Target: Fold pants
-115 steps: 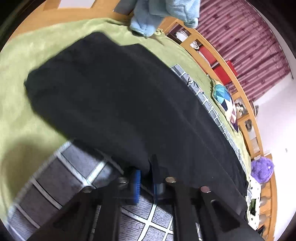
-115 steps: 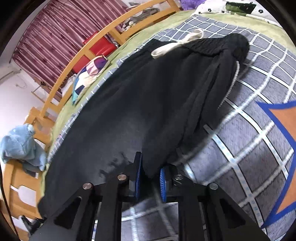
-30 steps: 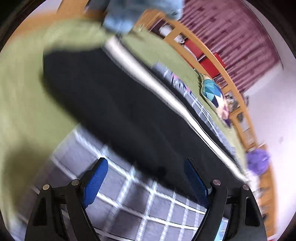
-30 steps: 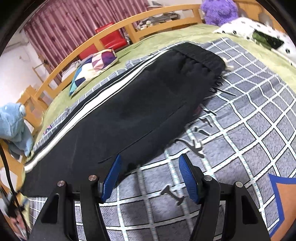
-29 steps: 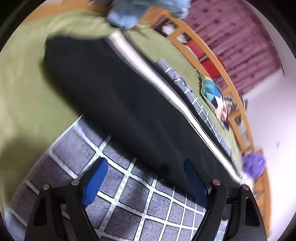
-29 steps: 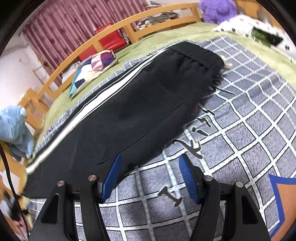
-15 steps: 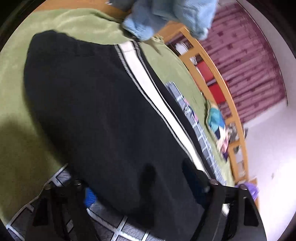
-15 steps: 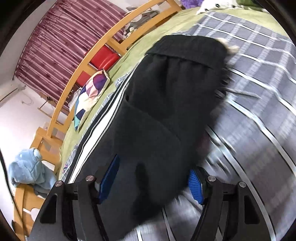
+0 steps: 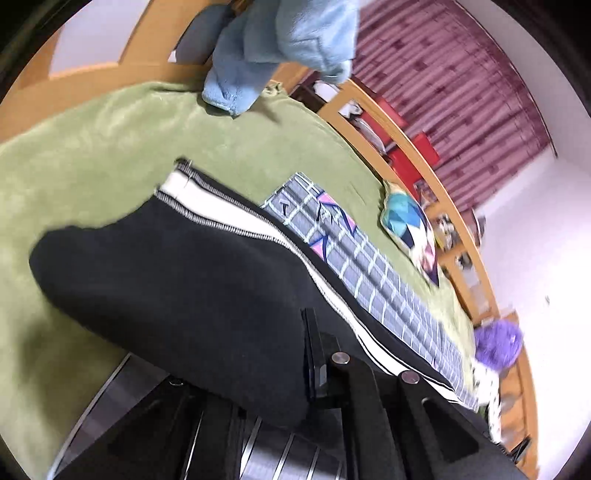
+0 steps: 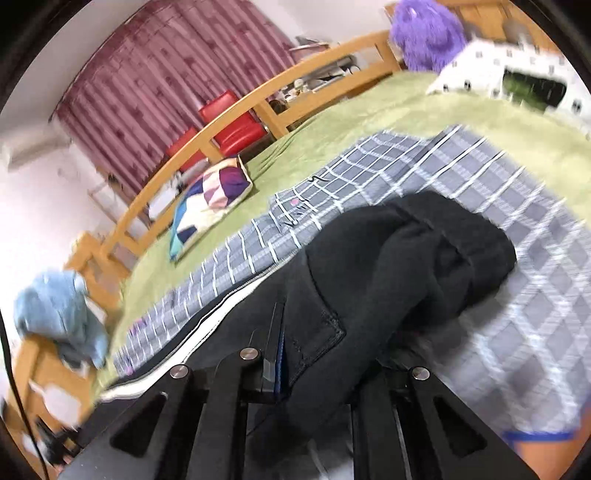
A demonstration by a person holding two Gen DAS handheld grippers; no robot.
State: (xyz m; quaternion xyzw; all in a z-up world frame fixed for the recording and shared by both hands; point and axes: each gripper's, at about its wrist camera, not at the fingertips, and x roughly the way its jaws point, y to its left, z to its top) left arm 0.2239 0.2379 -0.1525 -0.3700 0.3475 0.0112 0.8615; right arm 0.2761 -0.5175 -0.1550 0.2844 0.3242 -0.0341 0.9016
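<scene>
Black pants with a white side stripe lie lengthwise on the bed. In the left wrist view the leg end is bunched and lifted, and my left gripper is shut on its near edge, with the cloth covering the left finger. In the right wrist view the waistband end is humped up off the blanket, and my right gripper is shut on the pants near the pocket seam; cloth hides the right finger.
A grey checked blanket lies over a green bedspread. A patterned cushion lies by the wooden rail. A blue plush sits at one end, a purple plush and a spotted pillow at the other.
Both grippers were open beside the pants a second ago. They moved onto the near edge, closed on the cloth and lifted it, so each end now bunches up.
</scene>
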